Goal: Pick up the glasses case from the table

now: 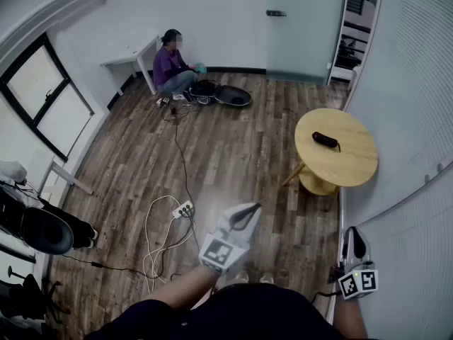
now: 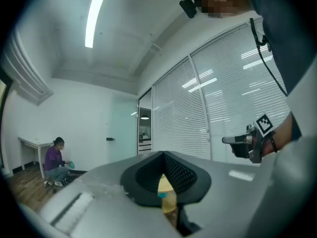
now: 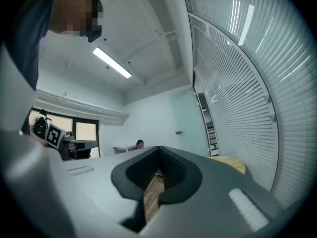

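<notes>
The person is standing well apart from the round light-wood table (image 1: 354, 167) and carrying both tools level in front of the body. This looks like a travelling posture, not a reach. The dark oblong glasses case (image 1: 325, 139) is lying alone on the table top, towards its far left part, with nothing touching it.

The white left gripper (image 1: 250, 208) is pointing across the room with its black-padded jaws pressed together and nothing held; only a thin slit is showing between them. The white right gripper (image 1: 352, 234) is likewise closed and empty, riding close beside the wall of white slatted blinds (image 1: 414, 83). Both would probably be opening only once the table is near.

The dark wood-plank floor (image 1: 241, 147) between the person and the table is looking free to cross. A white power strip (image 1: 183, 209) with looping white cables (image 1: 157, 236) is lying to the left of that line, more a tripping risk than a block. Farther off, a seated person in a purple top (image 1: 172, 66) is working beside a white desk (image 1: 131, 54) and a round black bag (image 1: 233, 96), well away from the table.
</notes>
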`<state>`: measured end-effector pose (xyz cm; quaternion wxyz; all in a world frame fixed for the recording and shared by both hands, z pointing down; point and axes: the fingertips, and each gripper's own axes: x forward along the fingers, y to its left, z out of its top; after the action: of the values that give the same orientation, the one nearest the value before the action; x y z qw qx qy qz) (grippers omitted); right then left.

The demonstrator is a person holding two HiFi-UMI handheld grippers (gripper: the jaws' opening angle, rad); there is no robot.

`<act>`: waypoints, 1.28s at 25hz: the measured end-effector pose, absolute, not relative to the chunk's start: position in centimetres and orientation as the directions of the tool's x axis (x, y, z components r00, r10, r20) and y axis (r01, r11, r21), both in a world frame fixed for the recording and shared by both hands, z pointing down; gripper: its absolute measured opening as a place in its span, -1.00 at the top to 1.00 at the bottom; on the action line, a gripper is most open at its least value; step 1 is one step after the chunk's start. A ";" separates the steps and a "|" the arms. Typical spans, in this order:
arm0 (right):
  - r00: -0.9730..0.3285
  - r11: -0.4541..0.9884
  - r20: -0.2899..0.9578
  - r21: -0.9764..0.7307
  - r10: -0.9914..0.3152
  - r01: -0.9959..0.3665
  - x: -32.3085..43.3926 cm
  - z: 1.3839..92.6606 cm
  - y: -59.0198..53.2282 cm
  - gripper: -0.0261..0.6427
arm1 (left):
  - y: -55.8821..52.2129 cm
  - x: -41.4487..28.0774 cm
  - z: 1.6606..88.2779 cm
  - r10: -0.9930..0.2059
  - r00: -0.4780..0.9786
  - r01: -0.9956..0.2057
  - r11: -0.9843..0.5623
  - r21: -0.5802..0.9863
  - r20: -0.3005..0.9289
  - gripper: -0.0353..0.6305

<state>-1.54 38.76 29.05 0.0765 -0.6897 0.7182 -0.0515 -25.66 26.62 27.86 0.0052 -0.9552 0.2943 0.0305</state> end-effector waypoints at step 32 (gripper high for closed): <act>0.008 0.004 -0.054 -0.204 -0.998 -0.979 5.0 31.4 36.8 0.90 | 23.6 -20.5 30.1 -0.614 0.789 -0.615 -0.789 -0.015 -0.017 0.88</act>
<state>5.03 36.84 31.35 0.0919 -0.7038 0.7024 -0.0530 -20.46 23.55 30.09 0.0100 -0.9457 0.3249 0.0057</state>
